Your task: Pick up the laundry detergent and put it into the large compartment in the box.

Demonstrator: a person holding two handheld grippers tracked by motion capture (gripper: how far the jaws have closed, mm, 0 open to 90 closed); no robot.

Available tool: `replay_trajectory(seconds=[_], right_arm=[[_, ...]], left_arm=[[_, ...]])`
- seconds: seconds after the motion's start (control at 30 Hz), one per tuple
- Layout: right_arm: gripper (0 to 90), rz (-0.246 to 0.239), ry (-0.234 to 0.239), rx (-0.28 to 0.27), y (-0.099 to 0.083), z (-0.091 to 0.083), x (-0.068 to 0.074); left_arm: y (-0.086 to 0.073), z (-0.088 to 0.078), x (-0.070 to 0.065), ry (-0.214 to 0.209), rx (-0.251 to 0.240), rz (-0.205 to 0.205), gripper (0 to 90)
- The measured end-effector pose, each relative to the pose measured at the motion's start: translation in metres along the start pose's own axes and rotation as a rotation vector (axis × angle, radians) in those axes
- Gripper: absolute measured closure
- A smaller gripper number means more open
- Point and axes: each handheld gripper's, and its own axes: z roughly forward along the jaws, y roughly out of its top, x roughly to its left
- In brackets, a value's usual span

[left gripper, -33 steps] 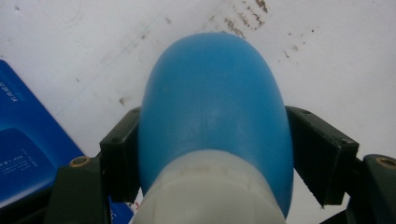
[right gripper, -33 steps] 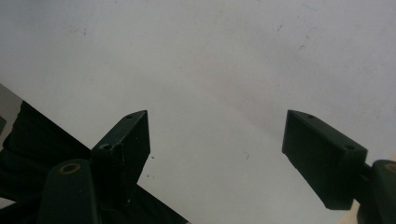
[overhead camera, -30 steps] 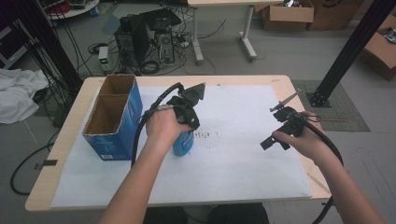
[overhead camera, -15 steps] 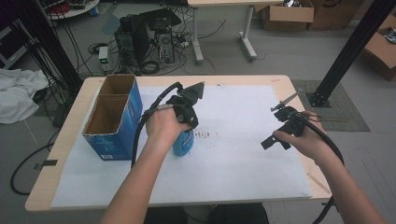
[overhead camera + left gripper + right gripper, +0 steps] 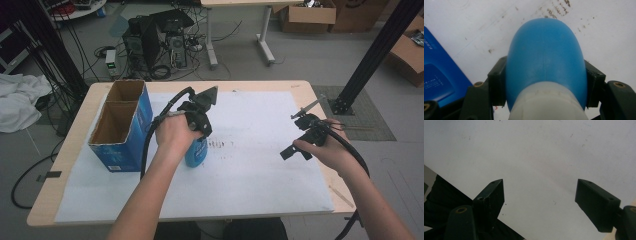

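A blue rounded bottle with a white neck stands on the white paper sheet, just right of a blue box. My left gripper comes down on it from above. Its jaws have just been closing and now press on both sides of the bottle. In the high view the left gripper is held by a hand over the bottle. My right gripper hovers over the right part of the sheet. The right gripper is open, with bare paper between its jaws.
An open blue cardboard box with two compartments stands at the table's left; its side is close beside the bottle. Brown smudges mark the paper. The wooden table edge runs near the right hand.
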Motion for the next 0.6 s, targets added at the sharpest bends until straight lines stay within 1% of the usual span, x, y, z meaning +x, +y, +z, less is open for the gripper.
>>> replay_trajectory(seconds=[0.07, 0.17, 0.33, 0.47, 0.5, 0.53, 0.57, 0.6], right_arm=[[23.8, 0.001, 0.0, 0.0, 0.0, 0.0, 0.0], [23.8, 0.002, -0.001, -0.003, 0.0, -0.001, -0.001], [23.8, 0.0, -0.001, -0.005, 0.0, -0.002, 0.0], [23.8, -0.003, -0.002, -0.008, 0.001, -0.003, 0.0], [23.8, -0.003, -0.002, -0.008, 0.001, -0.003, 0.0], [23.9, -0.006, -0.003, -0.011, 0.001, -0.004, 0.0], [23.9, -0.005, -0.002, -0.011, 0.001, -0.004, 0.0], [23.9, 0.0, -0.001, -0.012, 0.001, -0.004, 0.0]], left_arm=[[0.0, 0.0, 0.0, -0.002, 0.0, 0.004, 38.0], [0.001, -0.001, 0.0, -0.004, 0.022, 0.028, 38.1], [0.002, -0.002, 0.0, -0.015, 0.025, 0.03, 38.2], [0.001, -0.009, 0.002, -0.027, 0.035, 0.035, 38.3], [0.001, -0.011, 0.003, -0.031, 0.033, 0.029, 38.3], [0.0, -0.018, 0.005, -0.028, 0.036, 0.031, 38.2], [0.0, -0.018, 0.005, -0.028, 0.036, 0.031, 38.2], [0.0, -0.022, 0.006, -0.026, 0.03, 0.028, 38.3]])
